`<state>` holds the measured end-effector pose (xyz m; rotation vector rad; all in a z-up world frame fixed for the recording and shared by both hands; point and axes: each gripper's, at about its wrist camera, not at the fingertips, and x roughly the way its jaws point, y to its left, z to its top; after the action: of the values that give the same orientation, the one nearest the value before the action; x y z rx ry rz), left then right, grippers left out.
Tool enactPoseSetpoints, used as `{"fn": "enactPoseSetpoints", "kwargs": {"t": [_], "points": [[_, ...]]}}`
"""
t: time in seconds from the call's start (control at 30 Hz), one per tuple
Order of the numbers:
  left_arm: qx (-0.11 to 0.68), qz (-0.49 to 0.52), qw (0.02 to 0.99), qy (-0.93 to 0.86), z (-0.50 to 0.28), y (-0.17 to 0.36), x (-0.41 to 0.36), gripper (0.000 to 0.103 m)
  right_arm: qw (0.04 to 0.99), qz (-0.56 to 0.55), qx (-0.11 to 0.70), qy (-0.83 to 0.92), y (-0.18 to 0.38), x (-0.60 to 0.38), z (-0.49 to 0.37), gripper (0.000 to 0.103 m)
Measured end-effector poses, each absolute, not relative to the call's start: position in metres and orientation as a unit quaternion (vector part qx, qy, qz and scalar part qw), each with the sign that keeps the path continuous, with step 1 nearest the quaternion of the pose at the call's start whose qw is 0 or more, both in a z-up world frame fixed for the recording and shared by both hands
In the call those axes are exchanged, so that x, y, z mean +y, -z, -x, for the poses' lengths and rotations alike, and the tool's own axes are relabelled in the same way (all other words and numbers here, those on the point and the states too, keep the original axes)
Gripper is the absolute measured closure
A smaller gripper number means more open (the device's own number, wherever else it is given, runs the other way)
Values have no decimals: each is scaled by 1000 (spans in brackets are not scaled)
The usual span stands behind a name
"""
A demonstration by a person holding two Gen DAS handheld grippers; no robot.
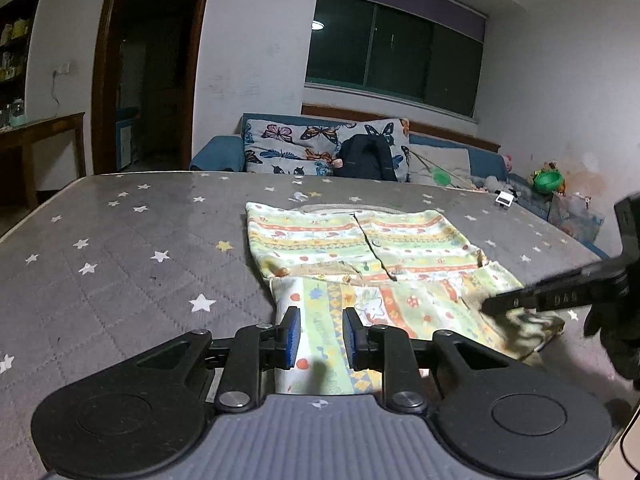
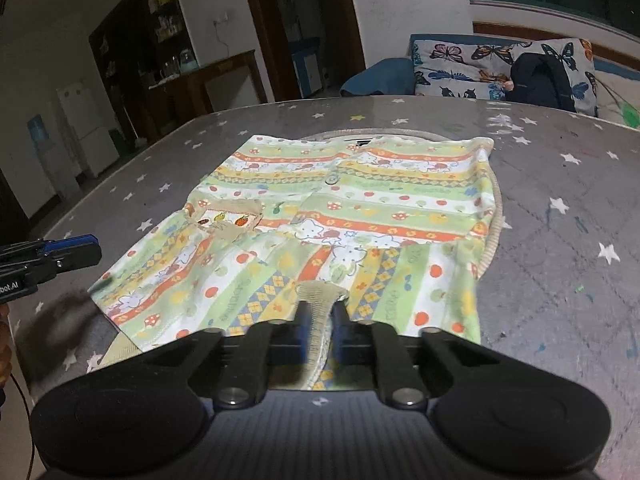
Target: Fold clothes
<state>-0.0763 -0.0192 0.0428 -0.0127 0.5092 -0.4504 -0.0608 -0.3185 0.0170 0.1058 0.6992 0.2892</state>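
Lying flat on the grey star-patterned table (image 2: pixel 560 168), the small patterned garment (image 2: pixel 340 216) has its collar toward the far edge and its sleeves already brought down across the near part. This looks like the middle of the folding: the near portion must now be taken up and laid over the body.

The right gripper (image 2: pixel 320 316) sits at the near edge of the cloth, and its 2 fingers stand close on each side of a ribbed beige cuff (image 2: pixel 320 292). It seems to pinch this cuff, though the view is blurred there. The left gripper (image 1: pixel 319 334) hovers over the near left part of the garment with its blue pads (image 1: pixel 293 336) clearly apart, and fabric is visible between them, not yet clamped.

To do this step well, I think the left gripper should first close on the edge at the same height as the right one. Then both should lift together only a little and travel forward in parallel. If 1 side goes ahead, the fold line will be oblique. The soft cotton will probably sag between the 2 grips, so a light tension outward should help.
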Motion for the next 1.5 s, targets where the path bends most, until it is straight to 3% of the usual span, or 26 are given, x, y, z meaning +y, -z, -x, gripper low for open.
{"fn": "enactPoseSetpoints", "kwargs": {"t": [0.2, 0.37, 0.7, 0.83, 0.93, 1.1, 1.5], "points": [[252, -6, 942, 223, 72, -40, -26, 78, 948, -2, 289, -136, -49, -310, 59, 96], [269, -23, 938, 216, 63, -38, -31, 78, 944, -1, 299, -141, -44, -310, 54, 90], [283, -48, 926, 247, 31, -38, -72, 78, 932, 19, 323, -165, -28, -296, 49, 89], [305, -67, 919, 242, 24, -21, -79, 77, 924, 30, 339, -174, -16, -292, 55, 85], [303, -71, 919, 243, 27, -15, -76, 72, 924, 42, 337, -176, -15, -293, 63, 82], [292, -94, 921, 241, 36, -19, -80, 71, 924, 60, 331, -182, -16, -291, 77, 68], [262, -165, 915, 257, 60, -13, -103, 71, 924, 82, 320, -193, -13, -282, 95, 68]]}}
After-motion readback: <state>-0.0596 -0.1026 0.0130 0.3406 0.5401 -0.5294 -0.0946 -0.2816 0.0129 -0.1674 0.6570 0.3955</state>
